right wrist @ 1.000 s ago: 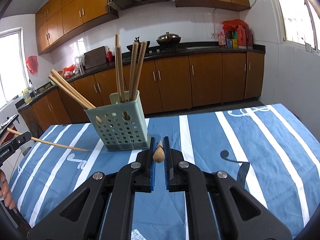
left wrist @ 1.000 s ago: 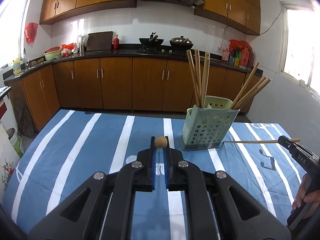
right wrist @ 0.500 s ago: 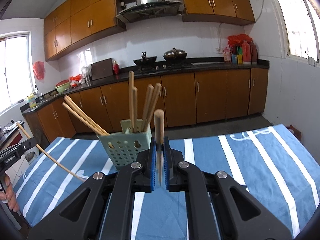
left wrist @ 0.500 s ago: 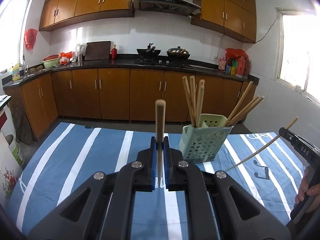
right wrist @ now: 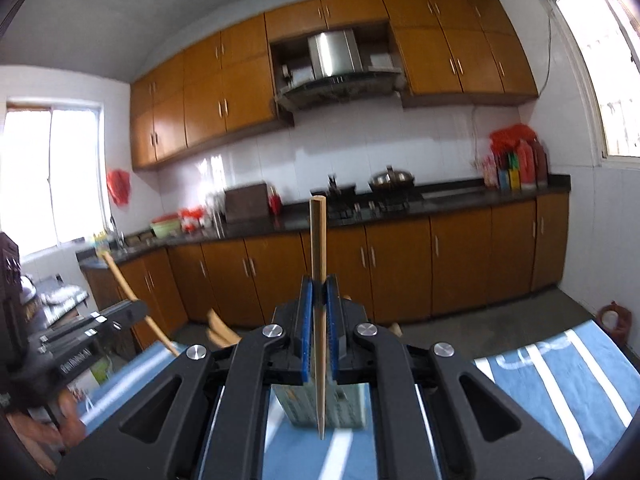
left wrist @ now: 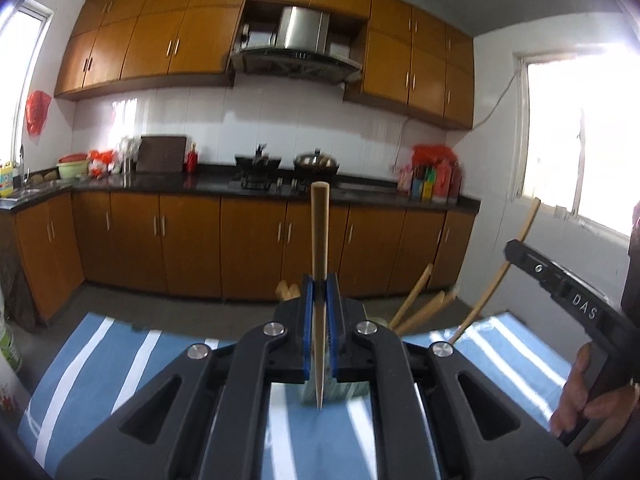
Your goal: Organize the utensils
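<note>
My left gripper is shut on a wooden chopstick that stands upright, thin tip down. My right gripper is shut on another wooden chopstick, also upright with its tip down. The pale green perforated utensil holder sits on the table just beyond the left gripper, mostly hidden behind the fingers; it also shows in the right wrist view. Several chopsticks lean out of it. The right gripper with its chopstick shows at the right of the left wrist view.
The table wears a blue cloth with white stripes, also in the right wrist view. Beyond it are wooden kitchen cabinets, a dark counter with a stove and pots, and bright windows on both sides.
Both grippers tilted their chopsticks from lying forward to standing upright and moved close above the holder, which now hides behind the fingers.
</note>
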`<move>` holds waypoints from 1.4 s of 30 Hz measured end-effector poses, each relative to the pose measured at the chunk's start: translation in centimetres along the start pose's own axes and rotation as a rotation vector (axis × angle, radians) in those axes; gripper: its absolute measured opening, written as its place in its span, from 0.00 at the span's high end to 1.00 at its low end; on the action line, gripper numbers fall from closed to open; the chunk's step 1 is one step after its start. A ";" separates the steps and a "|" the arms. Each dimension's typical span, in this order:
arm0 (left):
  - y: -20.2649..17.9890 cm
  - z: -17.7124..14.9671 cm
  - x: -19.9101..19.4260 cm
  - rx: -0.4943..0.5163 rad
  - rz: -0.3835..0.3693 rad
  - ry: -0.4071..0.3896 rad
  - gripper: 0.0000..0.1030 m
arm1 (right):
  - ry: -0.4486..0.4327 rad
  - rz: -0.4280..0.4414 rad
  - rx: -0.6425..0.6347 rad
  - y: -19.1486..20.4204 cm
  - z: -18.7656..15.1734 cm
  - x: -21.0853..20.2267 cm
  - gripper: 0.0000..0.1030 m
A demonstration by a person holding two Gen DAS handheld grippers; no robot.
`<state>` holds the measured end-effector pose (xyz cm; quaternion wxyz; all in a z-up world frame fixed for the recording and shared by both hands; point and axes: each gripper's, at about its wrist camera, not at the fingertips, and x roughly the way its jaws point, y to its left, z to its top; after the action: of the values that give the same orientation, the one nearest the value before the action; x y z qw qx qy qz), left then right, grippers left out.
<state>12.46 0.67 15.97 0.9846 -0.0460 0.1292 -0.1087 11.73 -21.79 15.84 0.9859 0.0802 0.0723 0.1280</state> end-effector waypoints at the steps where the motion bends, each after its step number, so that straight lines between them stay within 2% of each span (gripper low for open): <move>1: -0.3 0.7 0.3 -0.009 -0.001 -0.015 0.93 | -0.018 0.002 0.000 0.2 0.5 0.2 0.93; 4: -1.1 2.3 1.3 -0.026 -0.001 -0.056 0.93 | -0.072 0.002 -0.004 0.6 1.9 1.7 0.93; 9: -1.4 3.2 4.1 -0.034 0.029 -0.101 0.93 | -0.106 -0.023 -0.005 0.2 1.7 4.7 0.93; 17: -0.3 1.8 9.4 -0.070 0.052 -0.075 0.93 | -0.087 -0.049 -0.044 -0.1 -1.0 8.3 0.93; 23: 0.3 0.4 10.7 -0.092 0.036 -0.018 0.93 | -0.048 -0.048 -0.045 -0.4 -2.2 8.8 0.92; 24: 0.4 0.3 10.6 -0.094 0.037 -0.017 0.92 | -0.045 -0.046 -0.044 -0.4 -2.2 8.7 0.90; 26: 0.6 0.3 10.1 -0.097 0.036 -0.020 0.90 | -0.045 -0.044 -0.036 -0.5 -2.1 8.2 0.77; 27: 0.6 0.4 9.9 -0.098 0.036 -0.022 0.89 | -0.050 -0.046 -0.031 -0.5 -1.9 7.9 0.67; 33: 0.8 1.1 7.2 -0.097 0.050 -0.044 0.78 | -0.056 -0.044 -0.021 -0.6 -1.1 5.5 0.65; 38: 1.6 0.7 3.8 -0.099 0.071 -0.044 0.64 | -0.030 -0.046 -0.023 -0.6 -1.3 3.0 0.48; 42: 2.2 -0.9 0.9 -0.069 0.090 -0.021 0.46 | 0.013 -0.054 -0.025 -0.5 -2.9 0.4 0.34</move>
<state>13.48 2.59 14.59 0.9876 -0.0752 0.1244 -0.0595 11.72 -21.78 12.87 0.9894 0.0652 0.0792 0.1029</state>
